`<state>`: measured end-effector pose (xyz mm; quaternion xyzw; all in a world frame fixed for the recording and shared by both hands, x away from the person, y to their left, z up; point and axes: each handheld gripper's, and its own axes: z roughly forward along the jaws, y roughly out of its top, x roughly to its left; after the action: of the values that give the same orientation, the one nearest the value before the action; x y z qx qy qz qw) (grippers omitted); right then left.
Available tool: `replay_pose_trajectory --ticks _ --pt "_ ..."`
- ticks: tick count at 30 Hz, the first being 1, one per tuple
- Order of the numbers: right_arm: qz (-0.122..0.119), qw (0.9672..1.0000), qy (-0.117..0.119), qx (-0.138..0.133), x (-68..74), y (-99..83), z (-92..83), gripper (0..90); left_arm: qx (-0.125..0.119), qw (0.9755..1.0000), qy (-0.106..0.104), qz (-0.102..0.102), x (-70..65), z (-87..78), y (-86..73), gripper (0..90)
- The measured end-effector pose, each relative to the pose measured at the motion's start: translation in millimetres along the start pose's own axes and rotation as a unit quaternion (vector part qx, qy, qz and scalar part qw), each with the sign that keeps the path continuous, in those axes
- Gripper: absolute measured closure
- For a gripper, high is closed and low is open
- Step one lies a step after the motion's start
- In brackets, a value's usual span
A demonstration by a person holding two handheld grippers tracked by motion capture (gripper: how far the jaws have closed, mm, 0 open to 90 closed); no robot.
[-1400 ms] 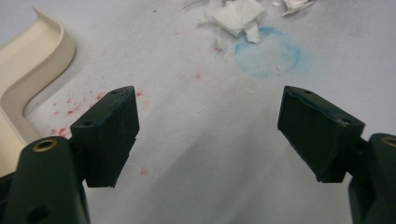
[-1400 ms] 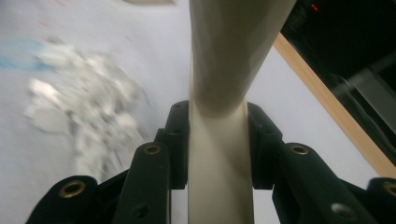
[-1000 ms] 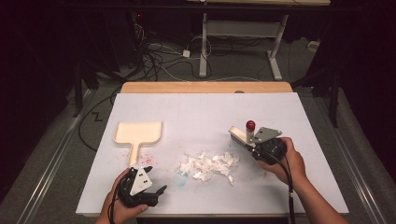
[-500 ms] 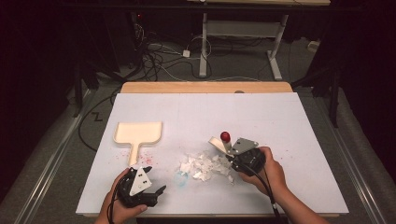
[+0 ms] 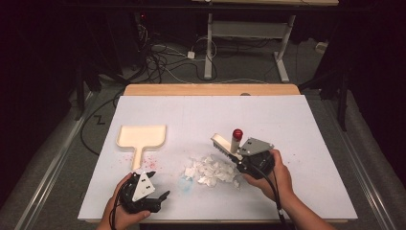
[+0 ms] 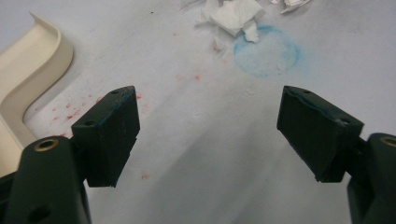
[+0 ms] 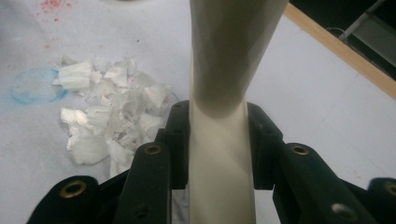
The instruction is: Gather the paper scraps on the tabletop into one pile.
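Observation:
A pile of torn white paper scraps (image 5: 210, 170) (image 7: 107, 116) lies at the middle front of the white table (image 5: 287, 120). My right gripper (image 5: 242, 160) (image 7: 219, 140) is shut on the cream handle of a small brush (image 5: 225, 143) (image 7: 224, 70) with a red knob, held just right of the pile, its bristle head above the scraps' far edge. A cream dustpan (image 5: 142, 135) (image 6: 28, 79) lies flat at the left, handle toward me. My left gripper (image 5: 160, 199) (image 6: 210, 126) rests open near the front edge, nothing between its jaws.
A blue smudge (image 5: 186, 184) (image 6: 266, 51) marks the table between the pile and my left gripper. Red specks (image 5: 148, 163) dot the surface by the dustpan handle. A wooden strip (image 5: 210, 89) borders the far edge; cables and desk legs lie beyond on the floor.
My right gripper has carried the brush leftward from the right side of the table to the pile's right edge. The left gripper and dustpan have stayed put.

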<state>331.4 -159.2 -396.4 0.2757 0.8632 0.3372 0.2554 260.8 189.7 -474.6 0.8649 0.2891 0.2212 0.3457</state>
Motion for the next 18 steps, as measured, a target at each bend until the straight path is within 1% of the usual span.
replay_pose_trajectory --ticks 2,3,4,5,6,7,9,10,11,13,14,15,17,18 --pt "0.003 1.0000 -0.001 -0.008 -7.4 -2.2 -7.5 67.8 0.002 1.0000 0.001 0.000 -0.2 0.3 0.1 20.5" --pt "0.003 1.0000 -0.001 -0.008 -7.4 -2.2 -7.5 67.8 0.002 1.0000 0.001 0.000 -0.2 0.3 0.1 20.5" --pt "0.005 1.0000 0.001 -0.007 -14.6 -6.4 -16.8 67.8 0.002 1.0000 0.001 0.000 -0.2 0.2 0.1 20.5" --pt "0.005 1.0000 0.001 -0.007 -14.6 -6.4 -16.8 67.8 0.002 1.0000 0.001 0.000 -0.2 0.2 0.2 20.5" --pt "0.010 0.9999 0.010 -0.010 -22.2 -12.4 -26.5 67.8 0.002 1.0000 0.001 -0.002 -0.2 0.1 0.1 20.5" --pt "0.005 0.9998 0.013 -0.011 -26.1 -16.1 -32.2 67.8 0.003 1.0000 0.001 -0.002 -0.1 0.2 0.1 20.5" --pt "0.002 0.9999 0.013 -0.004 -31.6 -22.9 -42.2 67.8 0.004 1.0000 0.001 -0.002 -0.2 0.8 0.0 20.5" --pt "0.001 0.9998 0.016 -0.007 -33.9 -27.9 -48.2 67.8 0.004 1.0000 0.001 -0.002 -0.2 0.8 0.0 20.5" --pt "-0.001 0.9997 0.022 -0.005 -37.0 -32.8 -54.3 67.8 0.005 1.0000 0.000 -0.001 -0.5 0.9 0.2 20.5" --pt "0.004 0.9993 0.036 0.002 -41.8 -42.2 -65.6 67.8 0.005 1.0000 0.000 0.000 -0.6 0.6 0.3 20.5" --pt "0.004 0.9993 0.036 0.002 -41.8 -42.2 -65.6 67.8 0.005 1.0000 0.000 0.000 -0.6 0.6 0.3 20.5" --pt "0.000 0.9992 0.040 0.002 -43.5 -47.0 -70.7 67.8 0.006 1.0000 0.000 0.000 -0.8 0.6 0.5 20.5" --pt "-0.010 0.9986 0.051 0.010 -43.9 -56.1 -79.9 67.8 0.005 1.0000 0.000 -0.001 -1.2 0.9 0.8 20.5" --pt "-0.024 0.9976 0.061 0.022 -43.3 -62.4 -85.3 67.8 0.006 1.0000 -0.001 -0.001 -1.4 1.5 1.0 20.5"
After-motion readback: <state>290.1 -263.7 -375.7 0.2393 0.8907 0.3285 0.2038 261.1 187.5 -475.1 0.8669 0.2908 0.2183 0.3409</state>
